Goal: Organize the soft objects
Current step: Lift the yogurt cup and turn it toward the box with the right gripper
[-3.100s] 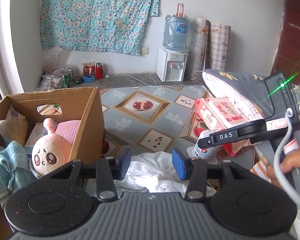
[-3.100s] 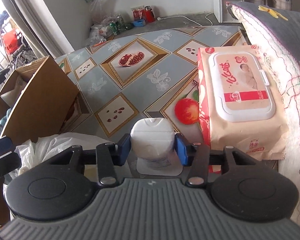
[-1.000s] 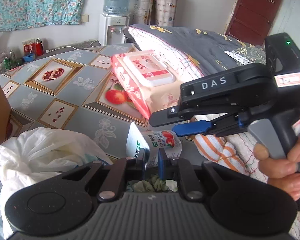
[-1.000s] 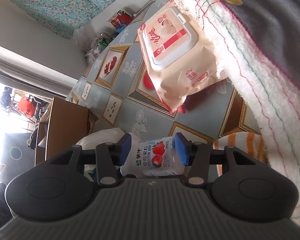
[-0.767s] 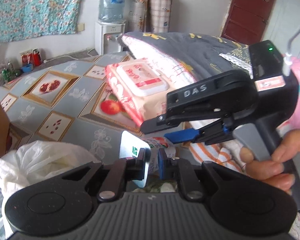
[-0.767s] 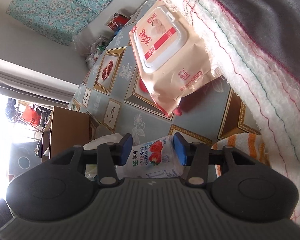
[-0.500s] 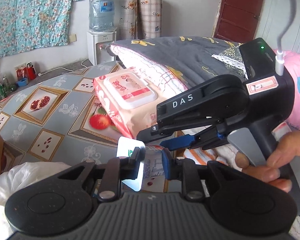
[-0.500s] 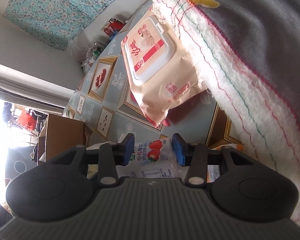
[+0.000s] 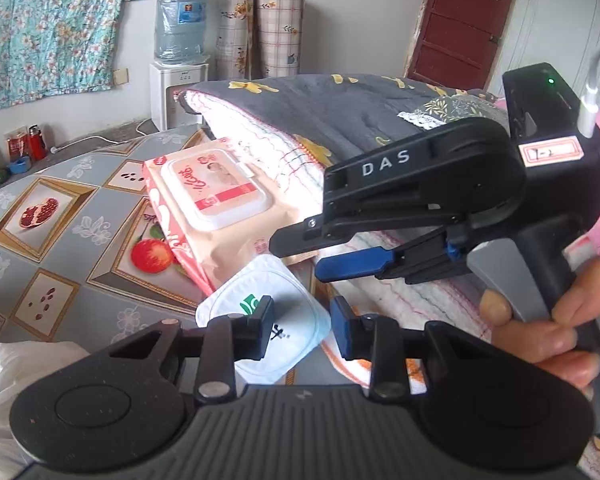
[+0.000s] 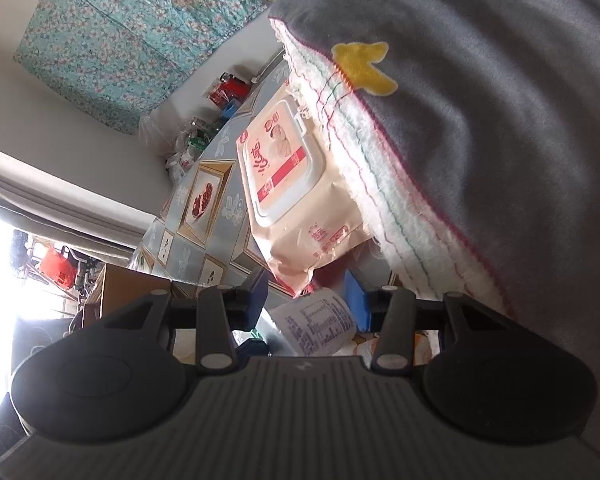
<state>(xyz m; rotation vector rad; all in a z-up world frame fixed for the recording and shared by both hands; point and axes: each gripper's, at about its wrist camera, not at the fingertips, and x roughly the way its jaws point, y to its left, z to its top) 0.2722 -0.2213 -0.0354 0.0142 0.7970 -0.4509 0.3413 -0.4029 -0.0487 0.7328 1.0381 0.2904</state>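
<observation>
Between both grippers, yogurt cup [image 9: 274, 312] held above the patterned floor mat [image 9: 80, 240]: right gripper [image 10: 308, 296] fingers clasp it, left gripper [image 9: 302, 326] fingers just opening, unpressed. Wipes pack [image 9: 216, 208] unsorted.

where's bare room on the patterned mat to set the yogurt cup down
Free: the grey fruit-patterned mat left of the pink wet-wipes pack, up to the wall. Crowded: the white yogurt cup sits hemmed by the pack, grey folded quilt and white plastic bag.
</observation>
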